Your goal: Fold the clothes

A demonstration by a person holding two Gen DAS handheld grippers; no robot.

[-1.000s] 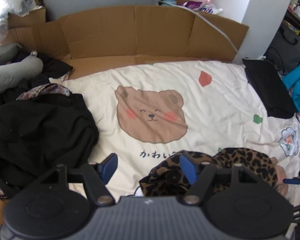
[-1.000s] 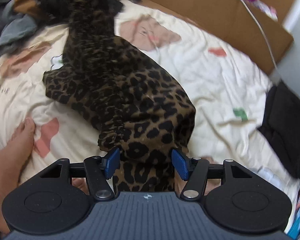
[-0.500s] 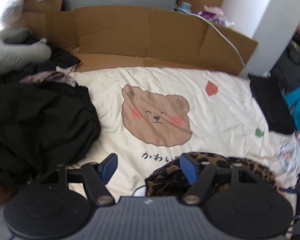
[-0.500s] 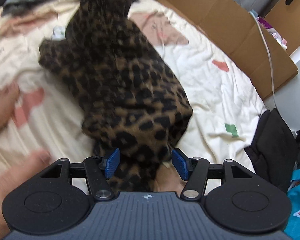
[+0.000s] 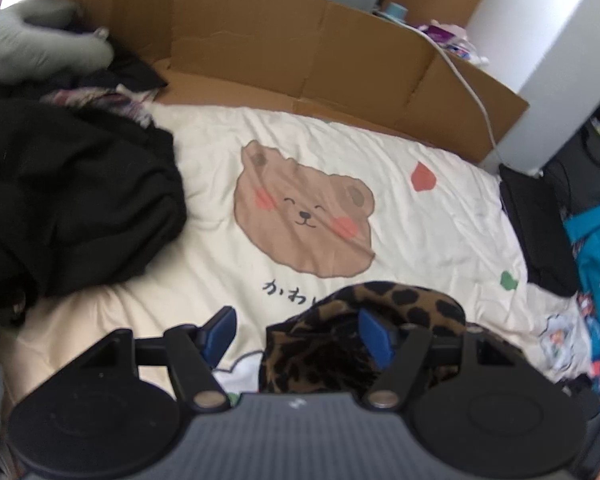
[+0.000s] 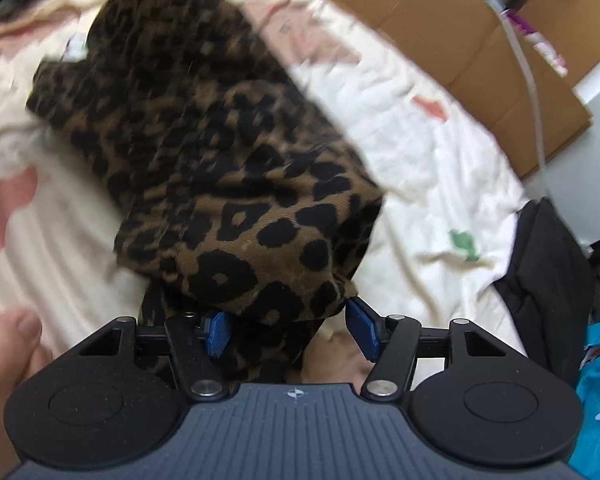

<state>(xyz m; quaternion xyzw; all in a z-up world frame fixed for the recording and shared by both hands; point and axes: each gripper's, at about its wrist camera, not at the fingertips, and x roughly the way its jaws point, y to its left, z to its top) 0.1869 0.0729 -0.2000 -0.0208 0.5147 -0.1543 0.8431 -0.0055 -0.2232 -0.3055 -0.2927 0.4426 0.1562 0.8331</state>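
A leopard-print garment [image 6: 228, 184] lies bunched on the cream bear-print bedsheet [image 6: 420, 160]. Its near edge is raised and drapes over my right gripper [image 6: 288, 330], which is open with the cloth between its blue pads; a hand [image 6: 8, 344] shows at the lower left. In the left wrist view the garment [image 5: 380, 320] lies at the lower right. My left gripper [image 5: 298, 334] is open; its right pad is against the garment and its left pad is over bare sheet [image 5: 380, 168].
A heap of black clothes [image 5: 72, 204] and a grey neck pillow [image 5: 40, 52] lie at the left. A cardboard wall [image 5: 300, 52] lines the far side. A black folded item [image 5: 536, 232] and a teal garment [image 5: 596, 248] lie at the right.
The leopard garment's near edge has risen and now covers the right gripper's pads. The left gripper has moved closer to the garment and turned slightly right.
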